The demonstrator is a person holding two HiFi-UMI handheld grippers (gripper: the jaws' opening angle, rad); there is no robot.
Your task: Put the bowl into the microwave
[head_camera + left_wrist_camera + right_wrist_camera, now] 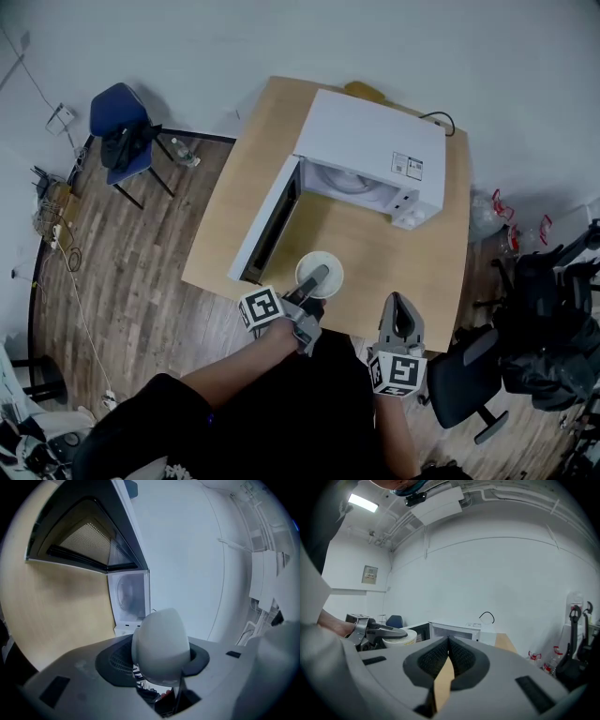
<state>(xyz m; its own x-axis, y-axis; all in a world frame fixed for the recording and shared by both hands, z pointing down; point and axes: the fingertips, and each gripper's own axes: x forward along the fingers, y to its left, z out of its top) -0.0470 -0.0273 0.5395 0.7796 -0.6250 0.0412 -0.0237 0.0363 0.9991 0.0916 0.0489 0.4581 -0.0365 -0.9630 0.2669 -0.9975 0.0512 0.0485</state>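
Observation:
A white bowl (pixel 319 272) hangs just over the near part of the wooden table (pixel 394 262), and my left gripper (pixel 314 283) is shut on its rim. In the left gripper view the bowl (pixel 161 641) fills the space between the jaws. Beyond it stands the white microwave (pixel 370 155), its door (pixel 267 225) swung open to the left and its cavity (pixel 129 595) facing the bowl. My right gripper (pixel 398 307) is shut and holds nothing, at the table's front edge to the right of the bowl. In the right gripper view its tips (pixel 449 640) meet, and the bowl (pixel 399 638) shows at the left.
A blue chair (pixel 122 136) and a bottle (pixel 185 153) are on the floor at the left. Black office chairs (pixel 469 375) stand at the right of the table. A black cable (pixel 439 119) runs behind the microwave.

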